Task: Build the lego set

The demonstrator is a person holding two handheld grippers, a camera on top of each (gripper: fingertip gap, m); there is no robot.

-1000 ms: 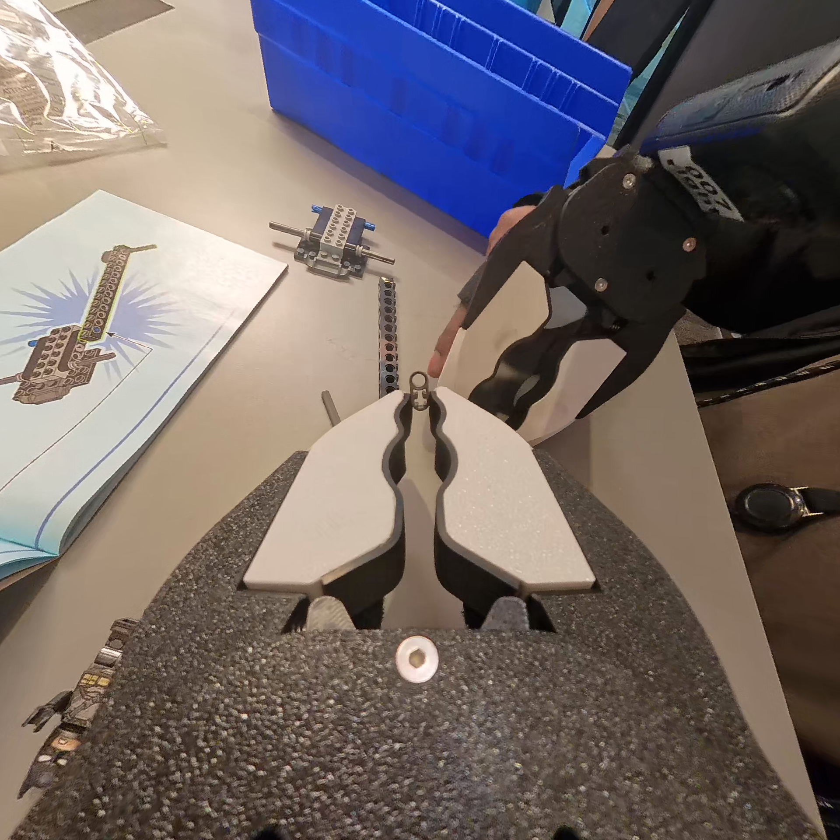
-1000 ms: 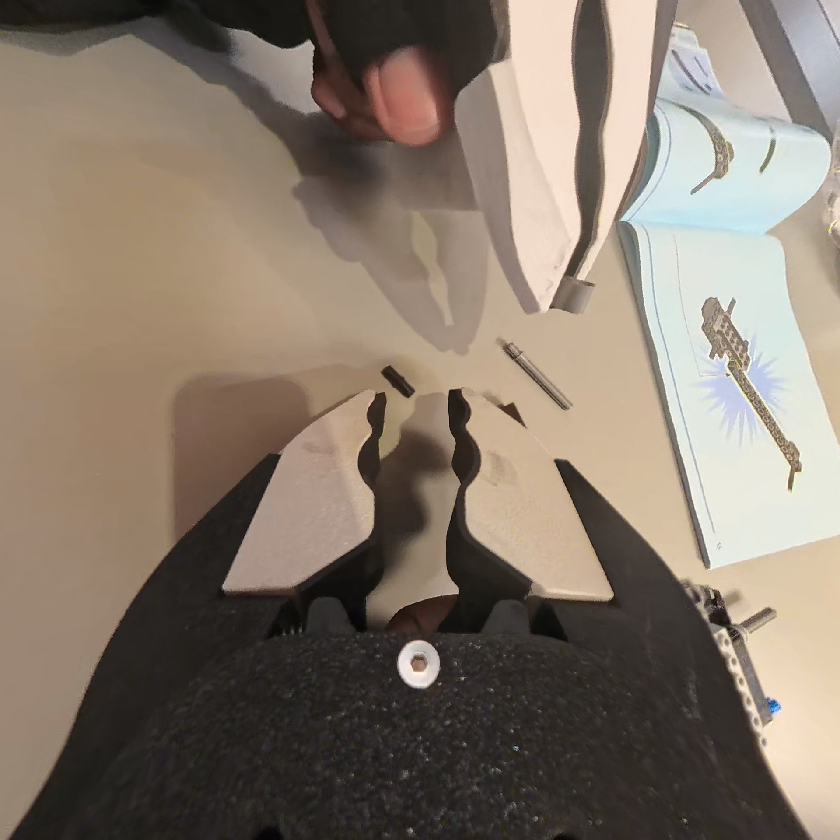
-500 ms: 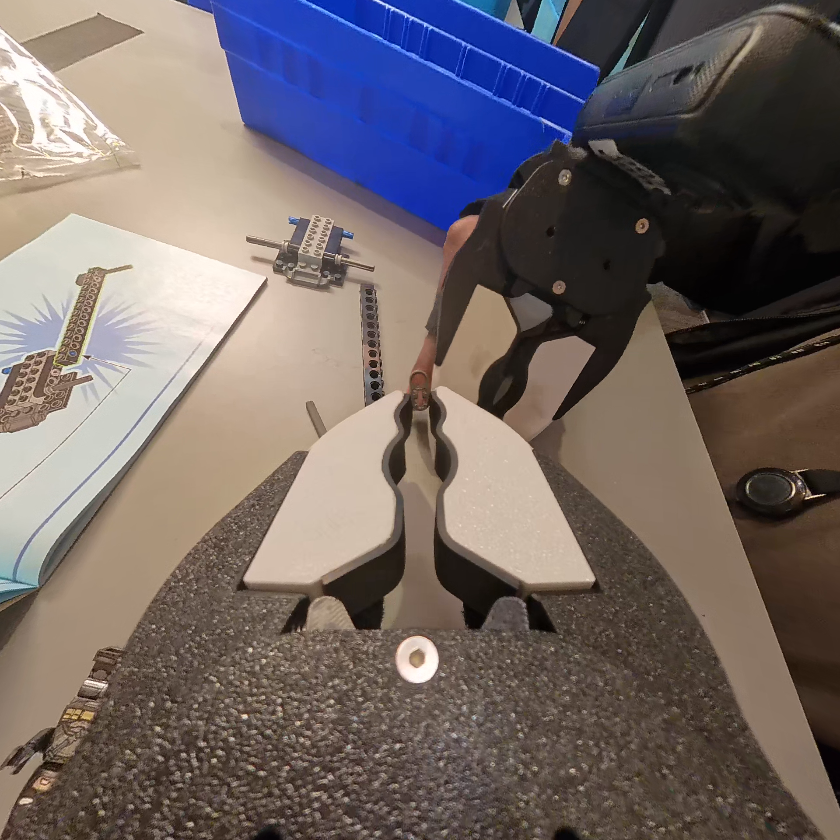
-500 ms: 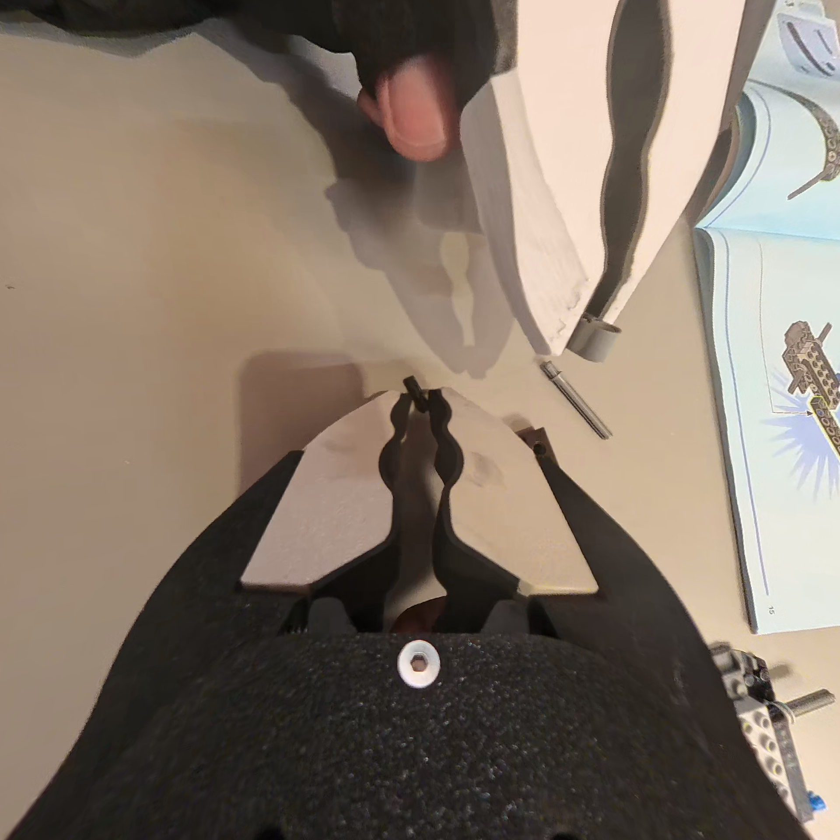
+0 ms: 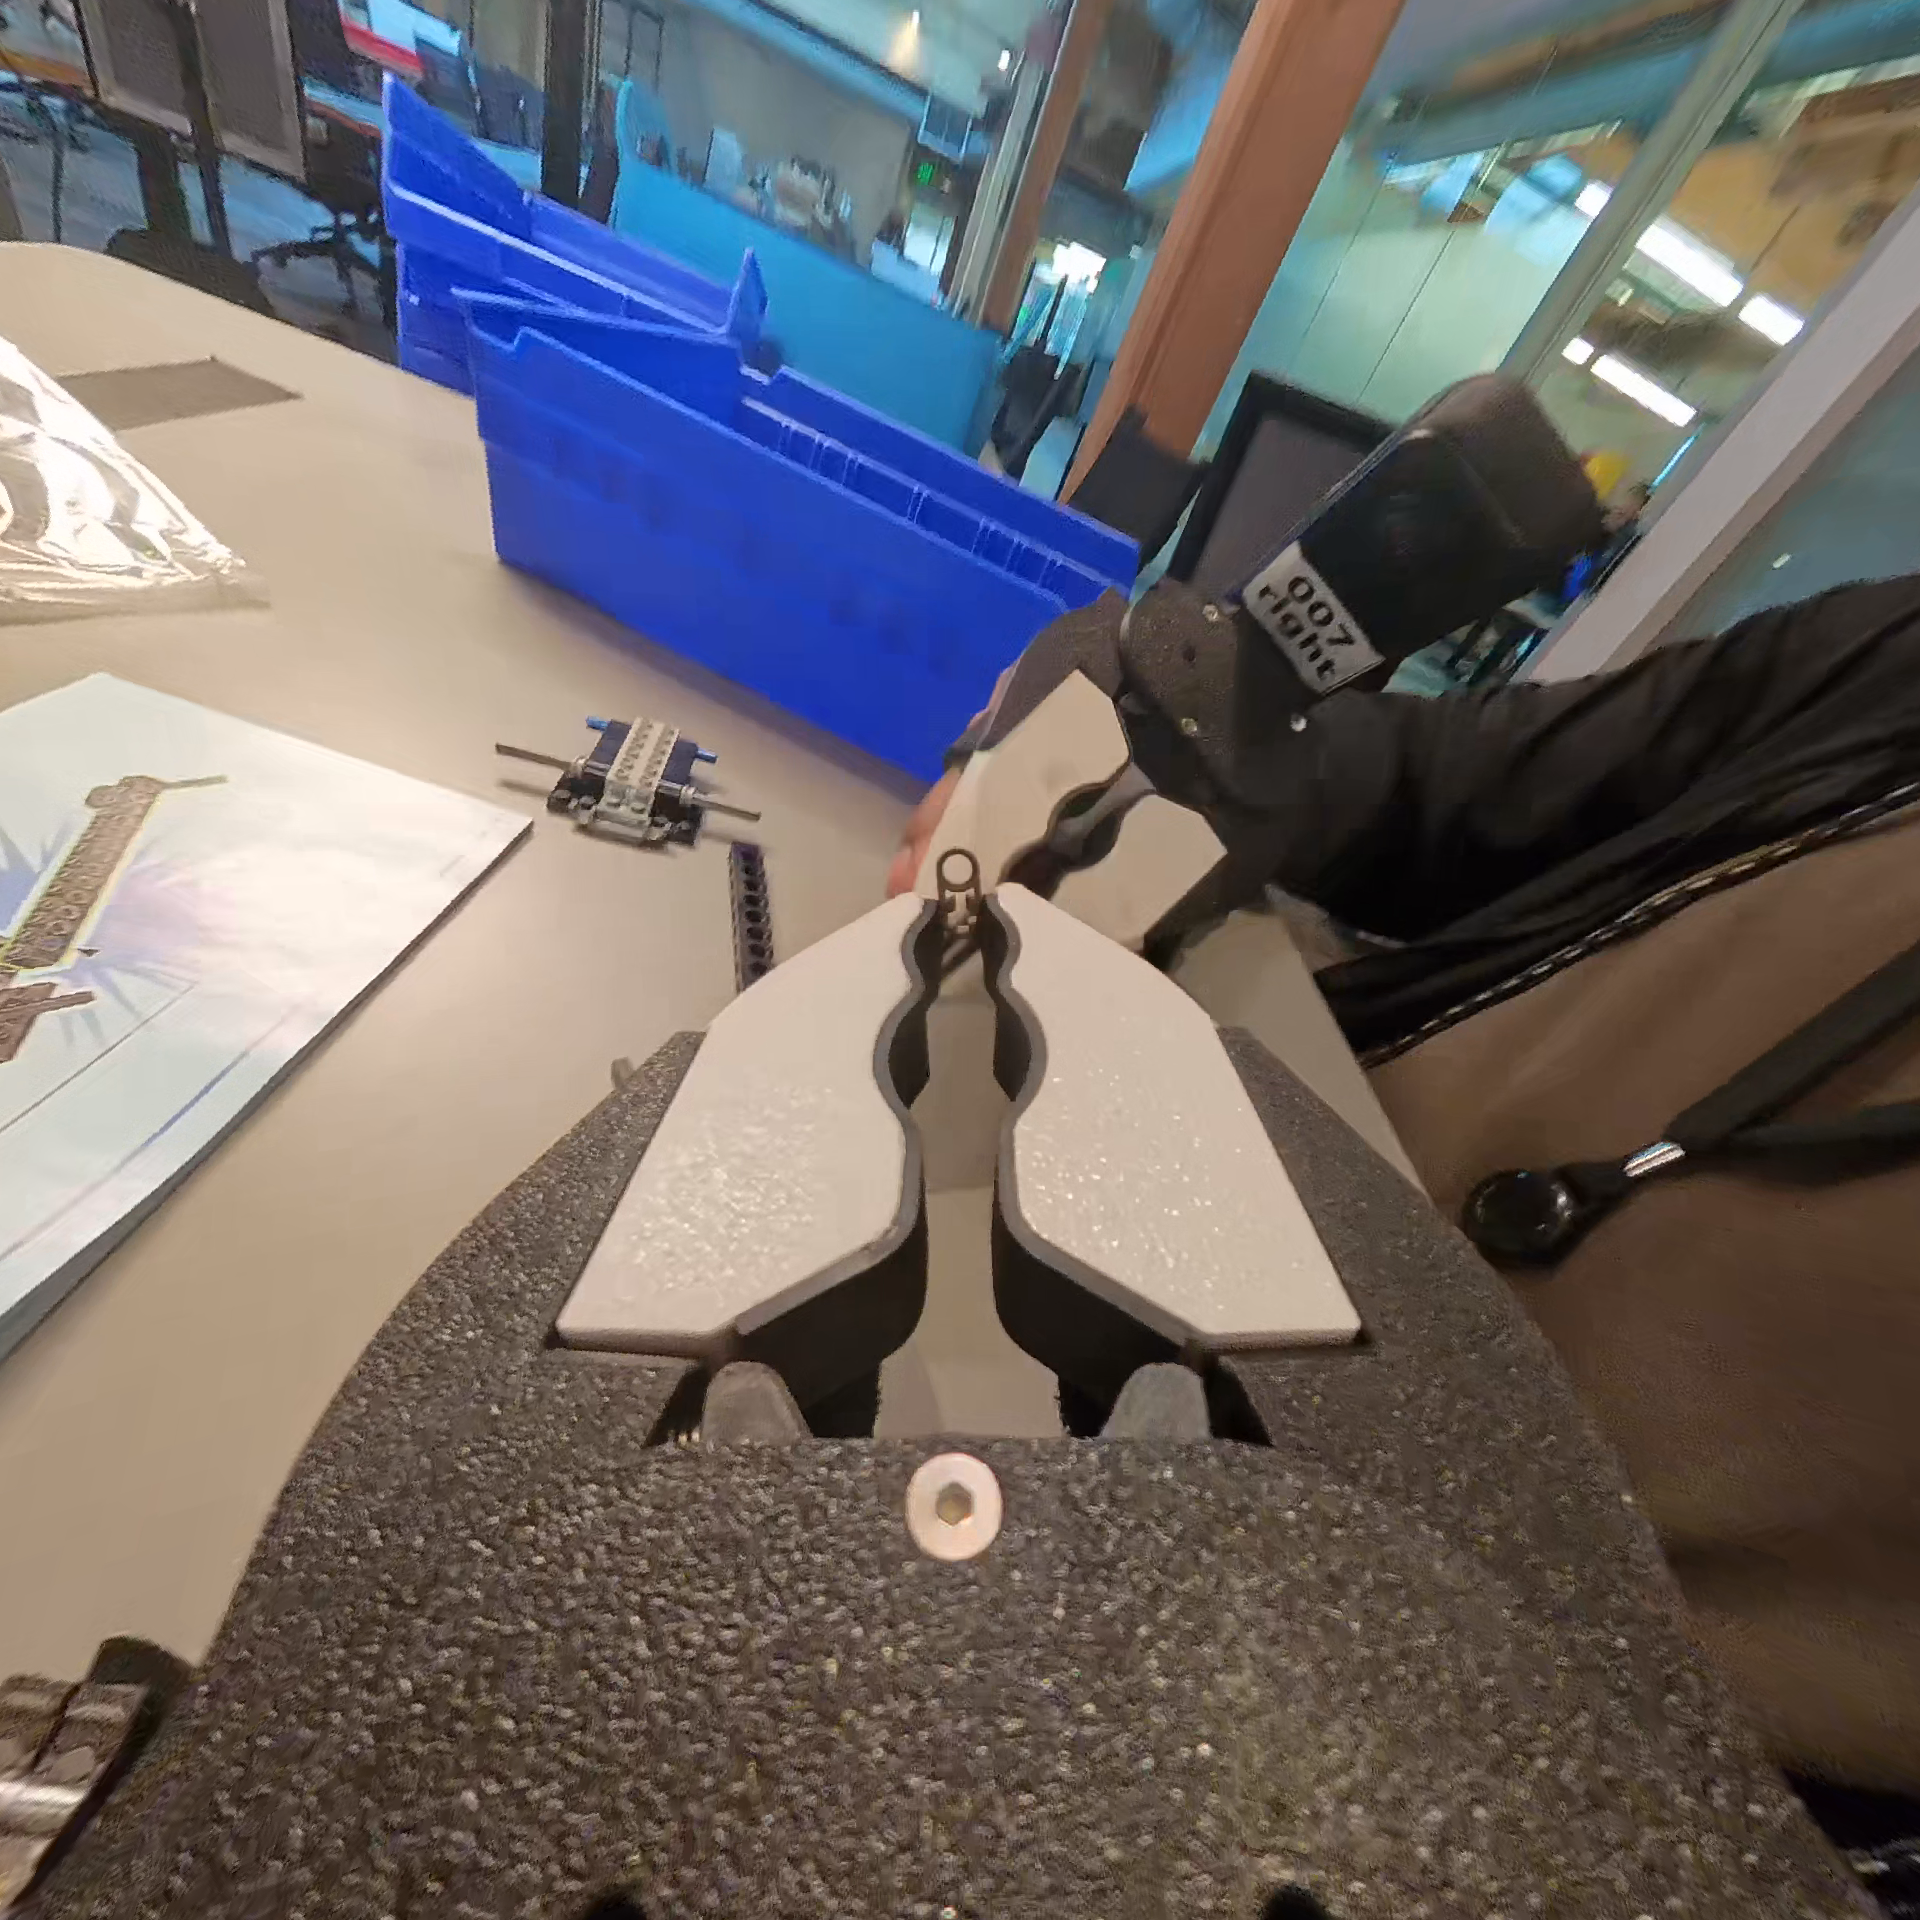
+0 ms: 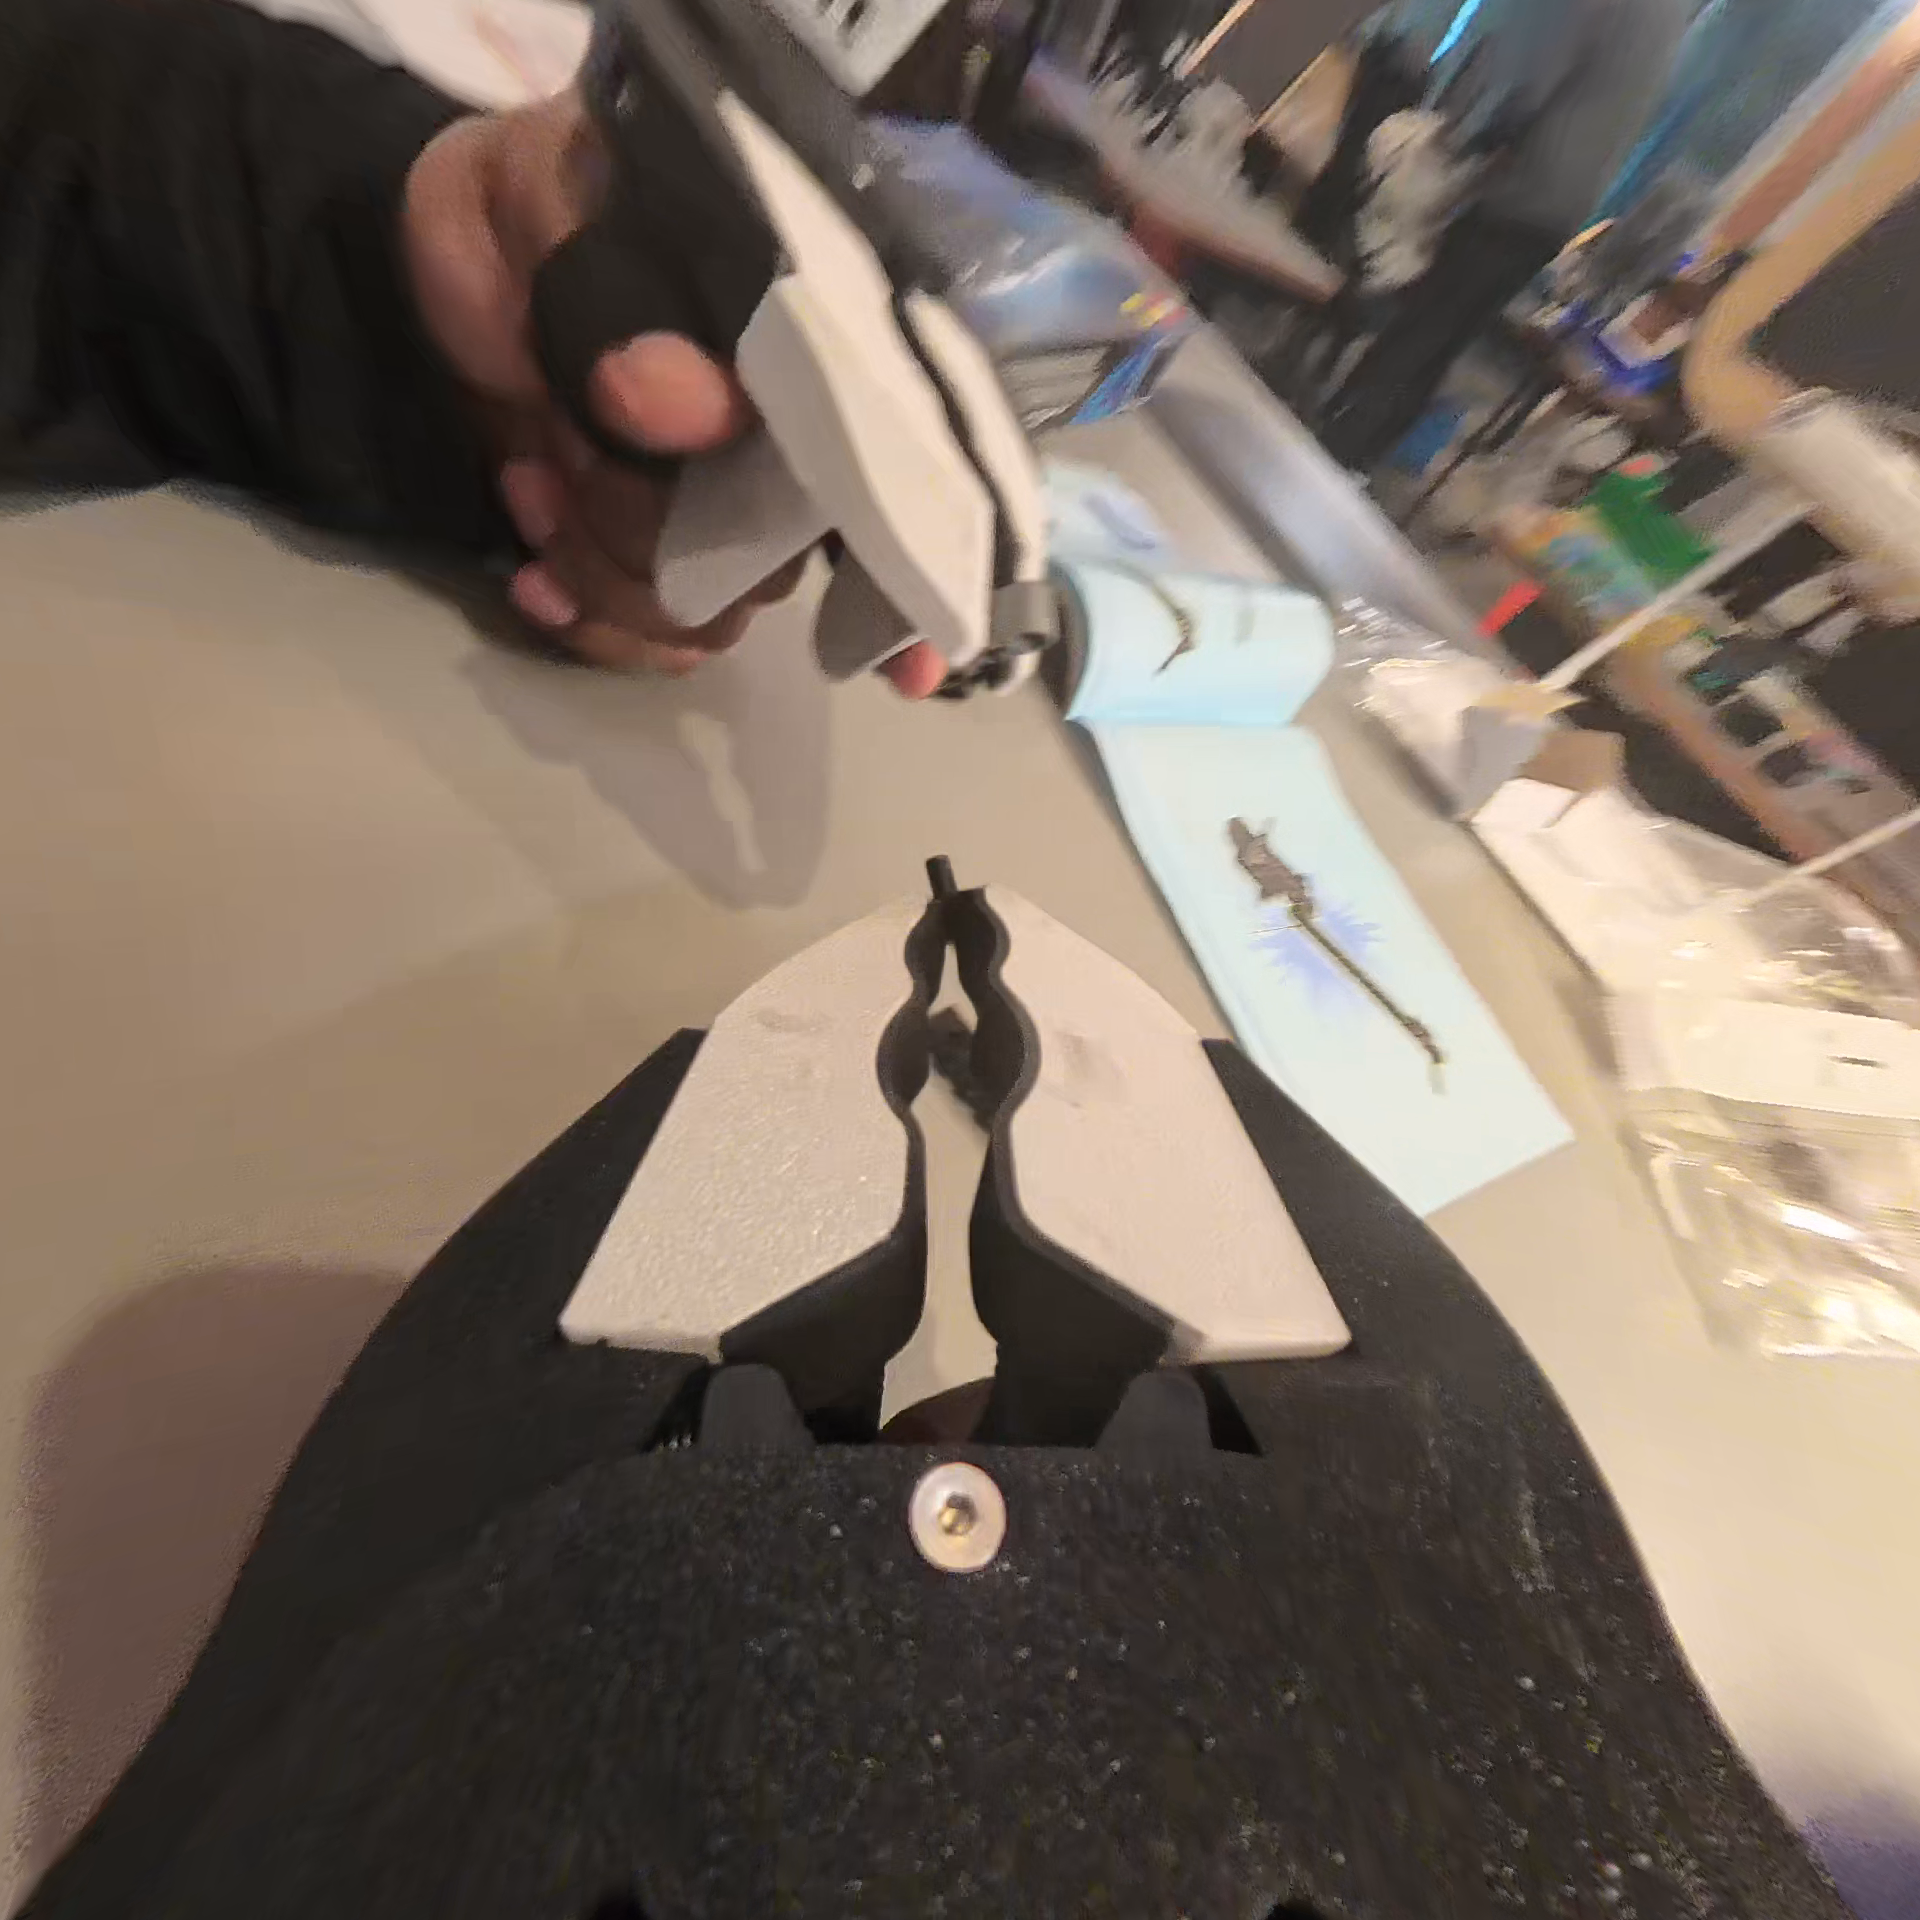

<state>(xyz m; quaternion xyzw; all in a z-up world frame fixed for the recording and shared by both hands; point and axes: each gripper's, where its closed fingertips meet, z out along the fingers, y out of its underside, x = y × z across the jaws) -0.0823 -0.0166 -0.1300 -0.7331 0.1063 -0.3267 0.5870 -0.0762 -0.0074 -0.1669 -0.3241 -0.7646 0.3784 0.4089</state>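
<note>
My left gripper (image 5: 958, 912) is shut on a small dark grey connector piece (image 5: 957, 878) whose ring end sticks out past the fingertips. It is raised above the table. The same gripper shows in the right wrist view (image 6: 987, 634) with the grey piece (image 6: 1023, 613) at its tip. My right gripper (image 6: 954, 902) is shut on a small black pin (image 6: 941, 878) that pokes out past its tips, lifted off the table. The right gripper also shows in the left wrist view (image 5: 1039, 831), just behind the left fingertips.
A blue bin (image 5: 727, 520) stands at the back of the beige table (image 5: 364, 540). A small grey and blue brick assembly (image 5: 629, 784) and a long dark holed beam (image 5: 750, 914) lie ahead. An open light blue instruction booklet (image 5: 187, 894) lies left, clear plastic bags (image 6: 1714, 1091) beyond. The grippers are tip to tip, or close to it.
My right gripper closed on the black pin that lay on the table and lifted it. Both grippers rose and tilted up. The left gripper kept hold of the grey connector throughout.
</note>
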